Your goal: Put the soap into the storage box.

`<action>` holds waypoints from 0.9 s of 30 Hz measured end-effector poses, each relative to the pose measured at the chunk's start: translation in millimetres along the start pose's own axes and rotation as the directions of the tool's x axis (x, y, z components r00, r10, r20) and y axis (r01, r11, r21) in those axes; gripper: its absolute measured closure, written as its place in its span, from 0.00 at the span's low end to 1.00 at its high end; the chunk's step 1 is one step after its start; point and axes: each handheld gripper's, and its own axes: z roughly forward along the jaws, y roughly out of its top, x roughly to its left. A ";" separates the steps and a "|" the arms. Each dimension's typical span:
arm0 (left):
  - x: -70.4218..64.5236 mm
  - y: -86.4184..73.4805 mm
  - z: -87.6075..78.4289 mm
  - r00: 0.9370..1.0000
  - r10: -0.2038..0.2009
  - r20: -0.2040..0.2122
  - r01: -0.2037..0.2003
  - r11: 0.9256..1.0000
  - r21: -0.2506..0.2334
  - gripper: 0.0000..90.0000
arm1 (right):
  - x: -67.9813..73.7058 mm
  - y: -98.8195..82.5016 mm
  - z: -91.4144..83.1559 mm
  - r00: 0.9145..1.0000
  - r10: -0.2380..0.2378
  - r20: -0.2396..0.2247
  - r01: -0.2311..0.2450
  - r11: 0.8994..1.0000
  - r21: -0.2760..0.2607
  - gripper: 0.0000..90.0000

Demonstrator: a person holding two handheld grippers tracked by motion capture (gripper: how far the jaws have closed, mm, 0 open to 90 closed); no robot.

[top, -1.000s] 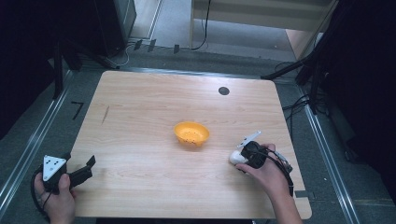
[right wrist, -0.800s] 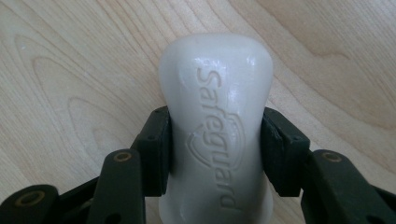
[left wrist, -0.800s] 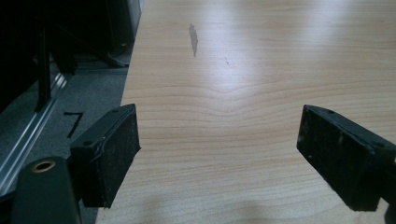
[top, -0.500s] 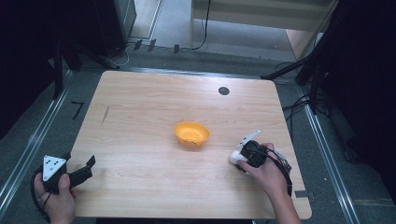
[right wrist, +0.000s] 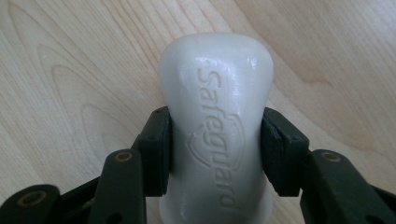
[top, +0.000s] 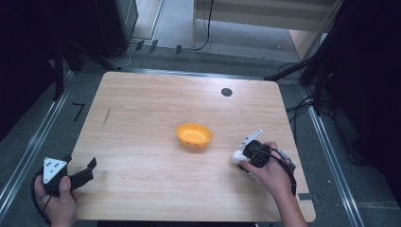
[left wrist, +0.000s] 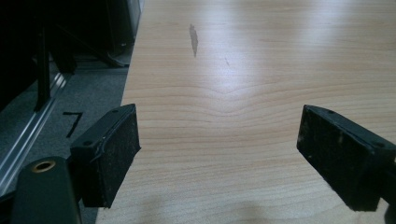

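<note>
A white bar of soap (right wrist: 217, 140) embossed "Safeguard" sits between the black jaws of my right gripper (right wrist: 215, 151), which press on both its sides. From above, the soap (top: 237, 156) pokes out of the right gripper (top: 246, 153) at the table's right, just above the wood. An orange bowl (top: 194, 135) stands at the table's middle, to the left of the soap. My left gripper (top: 80, 172) hovers at the front left corner, jaws wide apart with nothing between them; its pads (left wrist: 114, 151) frame bare wood.
The wooden table (top: 151, 109) has a small black disc (top: 226, 91) near its far edge and a dark streak (left wrist: 194, 39) at the left. Metal rails and grey floor lie beyond the table's left edge (left wrist: 51, 107). Cables run along the right side.
The right hand with the soap has shifted slightly toward the person and leftward. The left gripper has stayed put.
</note>
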 end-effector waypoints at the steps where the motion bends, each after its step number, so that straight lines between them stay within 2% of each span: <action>1: 0.0 0.0 0.0 1.000 0.000 0.000 0.000 1.000 0.000 0.15 | 0.0 0.0 0.0 1.000 0.000 0.000 0.000 1.000 0.000 0.57; 17: 0.1 0.1 0.0 1.000 0.000 0.001 0.000 1.000 0.001 0.15 | -1.0 21.4 -16.5 0.998 -0.070 0.007 0.070 0.997 -0.027 0.57; 22: 0.1 0.0 -0.1 1.000 0.000 0.001 0.000 1.000 0.001 0.15 | -0.9 32.0 -19.3 0.993 -0.116 0.001 0.115 0.993 -0.038 0.57; 27: 0.2 0.0 -0.2 1.000 -0.001 0.002 0.001 1.000 0.000 0.15 | -1.1 39.3 -20.2 0.990 -0.138 -0.003 0.137 0.990 -0.039 0.57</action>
